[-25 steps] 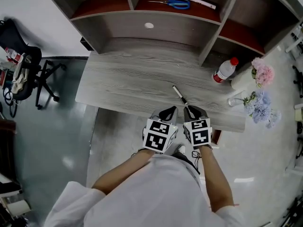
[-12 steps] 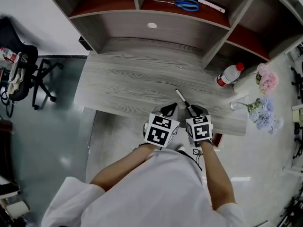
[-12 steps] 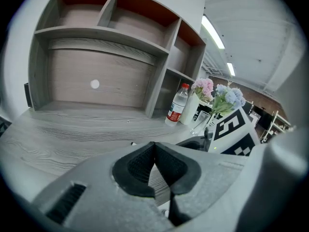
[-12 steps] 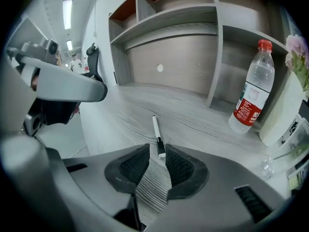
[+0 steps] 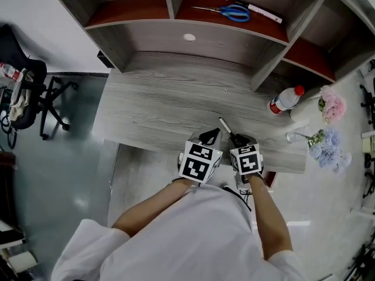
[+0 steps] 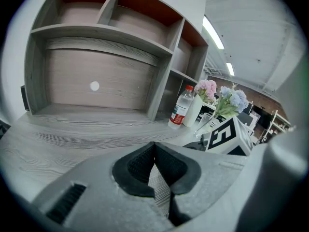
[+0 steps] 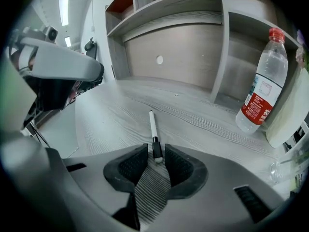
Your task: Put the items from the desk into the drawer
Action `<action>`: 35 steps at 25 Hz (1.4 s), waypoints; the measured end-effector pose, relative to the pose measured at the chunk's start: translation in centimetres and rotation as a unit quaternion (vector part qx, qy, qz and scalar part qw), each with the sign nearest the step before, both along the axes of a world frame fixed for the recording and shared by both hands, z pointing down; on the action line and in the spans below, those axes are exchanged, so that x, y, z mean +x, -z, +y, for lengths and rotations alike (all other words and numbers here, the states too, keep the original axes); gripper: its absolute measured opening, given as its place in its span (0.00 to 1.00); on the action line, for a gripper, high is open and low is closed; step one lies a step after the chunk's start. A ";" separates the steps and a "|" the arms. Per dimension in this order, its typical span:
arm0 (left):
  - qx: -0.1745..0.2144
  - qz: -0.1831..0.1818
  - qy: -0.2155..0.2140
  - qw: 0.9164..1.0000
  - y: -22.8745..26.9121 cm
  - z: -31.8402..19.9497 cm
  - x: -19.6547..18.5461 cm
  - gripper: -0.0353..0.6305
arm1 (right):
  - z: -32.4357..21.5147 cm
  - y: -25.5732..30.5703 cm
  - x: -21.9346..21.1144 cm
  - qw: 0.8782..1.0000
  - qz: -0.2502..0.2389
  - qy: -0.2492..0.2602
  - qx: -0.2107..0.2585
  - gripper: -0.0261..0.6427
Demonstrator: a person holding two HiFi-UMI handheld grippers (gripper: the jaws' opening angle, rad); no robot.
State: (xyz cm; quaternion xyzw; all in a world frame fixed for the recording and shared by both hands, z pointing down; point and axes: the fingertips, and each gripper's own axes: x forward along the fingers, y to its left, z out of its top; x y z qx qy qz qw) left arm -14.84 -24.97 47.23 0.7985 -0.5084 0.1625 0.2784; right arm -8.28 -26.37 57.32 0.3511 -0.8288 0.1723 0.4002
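Observation:
A thin marker (image 5: 225,127) with a white barrel and black cap lies on the grey wooden desk (image 5: 152,104), near its front edge. My right gripper (image 5: 239,139) is open, and the marker's black end (image 7: 156,149) lies between its pads without being pinched. The white barrel (image 7: 152,123) points away across the desk. My left gripper (image 5: 208,137) hovers beside it at the desk's front edge, shut with nothing in it (image 6: 154,146). Blue-handled scissors (image 5: 231,12) and a pen (image 5: 263,13) lie on the red shelf above.
A water bottle (image 5: 283,100) with a red cap stands at the desk's right, beside a white vase of flowers (image 5: 329,107) and a small glass (image 5: 293,136). Shelf uprights rise at the desk's back. A black chair (image 5: 35,98) stands on the floor to the left.
My right gripper has edged forward so the marker's near end now sits between its jaws. The left gripper has barely moved. The head view has drifted a little.

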 end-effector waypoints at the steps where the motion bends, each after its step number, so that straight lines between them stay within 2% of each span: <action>1: -0.001 0.000 0.000 1.000 -0.1 0.0 -0.2 0.06 | 0.0 0.0 0.0 1.000 -0.001 0.000 -0.001 0.17; 5: -0.009 0.003 -0.001 1.000 -0.4 0.0 -0.8 0.06 | -0.2 0.0 -0.2 1.000 -0.006 -0.008 -0.004 0.16; 7: -0.009 0.005 -0.007 1.000 -0.5 0.1 -0.6 0.06 | -0.4 0.0 0.1 1.000 -0.004 -0.013 -0.007 0.11; 16: -0.011 0.016 -0.032 0.999 -0.3 1.1 0.0 0.06 | 0.9 0.8 1.0 0.998 -0.007 -0.056 0.002 0.11; 26: -0.034 0.030 -0.086 0.995 -2.0 3.3 3.7 0.06 | 4.1 2.1 3.5 0.994 -0.028 -0.104 0.015 0.11; 35: -0.045 0.027 -0.110 0.993 -2.9 4.6 6.3 0.06 | 6.0 2.8 6.2 0.991 -0.028 -0.128 0.026 0.11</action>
